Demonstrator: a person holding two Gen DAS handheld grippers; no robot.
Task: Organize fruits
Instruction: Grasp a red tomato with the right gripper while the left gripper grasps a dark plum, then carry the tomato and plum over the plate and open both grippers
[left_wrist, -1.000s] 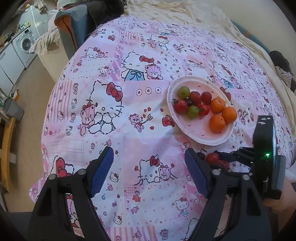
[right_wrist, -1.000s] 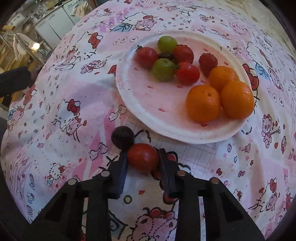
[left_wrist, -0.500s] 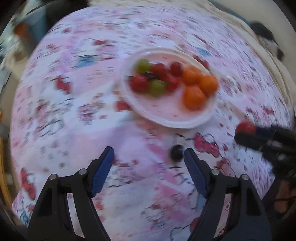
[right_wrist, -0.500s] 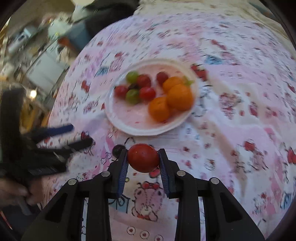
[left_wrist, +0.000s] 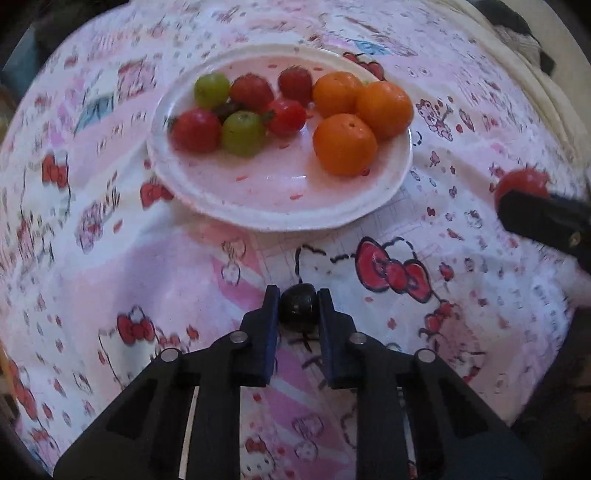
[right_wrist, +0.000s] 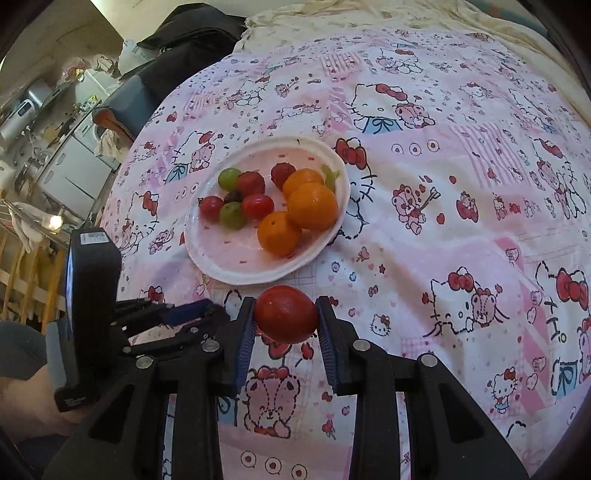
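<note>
The left gripper (left_wrist: 298, 308) points down at the bed cover (left_wrist: 110, 258). Its jaws have just been closing, & now the pads press on both sides of a small dark grape (left_wrist: 298, 305). The grape sits low on the pink cartoon-cat cloth, just in front of the white plate (left_wrist: 280, 206).

The right gripper (right_wrist: 285, 320) is shut tight on a red tomato (right_wrist: 286, 313). The tomato hangs above the cloth, near the plate's front rim. In the left wrist view the same tomato shows far out at the right edge, w/ a black finger under it.

On the plate, in the left wrist view:
- 3 oranges (left_wrist: 345, 144) packed close together on the right side
- 2 green grapes (left_wrist: 243, 133), one at the back, one more to the front
- red tomatoes (left_wrist: 195, 131) & a strawberry (left_wrist: 294, 81) mixed in w/ the green ones
- 1 more dark grape, mostly hidden between them

The front part of the plate is bare.

In the right wrist view the left gripper's black body is at the left side, w/ a bit of the person's arm (right_wrist: 33, 402) under it. Kitchen stuff is far back at the left, too small to tell well.
</note>
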